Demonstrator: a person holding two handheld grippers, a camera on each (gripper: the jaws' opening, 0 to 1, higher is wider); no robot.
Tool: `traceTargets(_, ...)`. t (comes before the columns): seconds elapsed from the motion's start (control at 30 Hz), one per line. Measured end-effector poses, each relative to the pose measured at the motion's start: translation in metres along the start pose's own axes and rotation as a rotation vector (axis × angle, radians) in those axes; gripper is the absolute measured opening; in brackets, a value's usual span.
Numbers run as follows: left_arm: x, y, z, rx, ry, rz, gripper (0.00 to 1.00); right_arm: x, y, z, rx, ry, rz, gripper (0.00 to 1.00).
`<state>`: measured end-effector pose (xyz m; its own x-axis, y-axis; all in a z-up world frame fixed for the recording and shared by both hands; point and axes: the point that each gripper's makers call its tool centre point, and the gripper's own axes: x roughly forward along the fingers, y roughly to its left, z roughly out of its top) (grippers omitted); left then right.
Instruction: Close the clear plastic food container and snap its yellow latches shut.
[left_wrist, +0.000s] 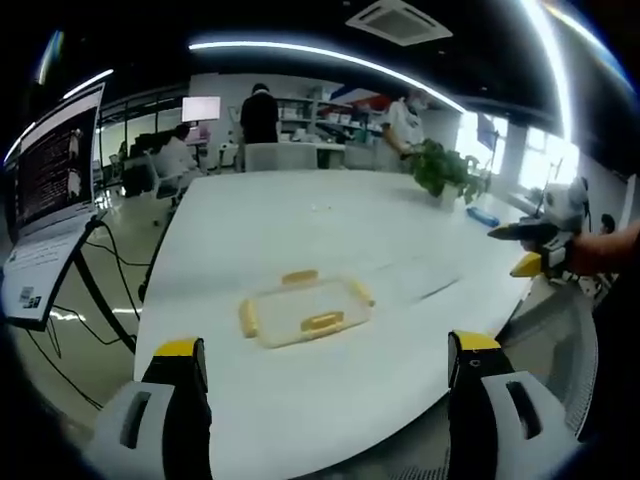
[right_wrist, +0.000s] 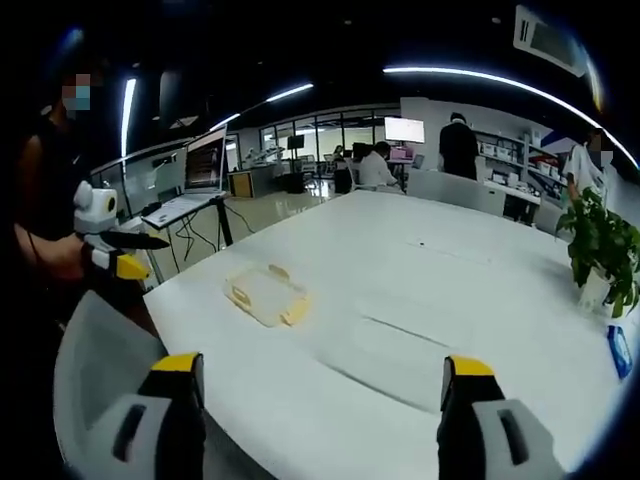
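A long white desk (left_wrist: 300, 230) runs through an open-plan office, with people at work at stations beyond its far end. A laptop (left_wrist: 50, 200) on a stand sits off the desk's side, and a potted plant (left_wrist: 445, 170) stands near the far corner. The clear plastic food container (left_wrist: 303, 308), lid on and yellow latches (left_wrist: 322, 322) around its rim, lies flat near the desk's near edge, in the right gripper view well ahead and to the left. The left gripper (left_wrist: 325, 375) and right gripper (right_wrist: 320, 395) both hang above the desk edge, jaws spread wide and holding nothing, each well apart from the container.
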<state>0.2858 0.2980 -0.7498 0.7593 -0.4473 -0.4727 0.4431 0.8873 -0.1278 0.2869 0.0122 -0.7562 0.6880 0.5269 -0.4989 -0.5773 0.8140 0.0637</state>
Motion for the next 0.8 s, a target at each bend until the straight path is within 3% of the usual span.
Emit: traceTargets(0.8, 0.027, 0.016, -0.016, 0.074, 0.101, -0.065, 0.97, 0.041, 0.016, -0.003, -0.081, 0.056, 0.095, 0.93)
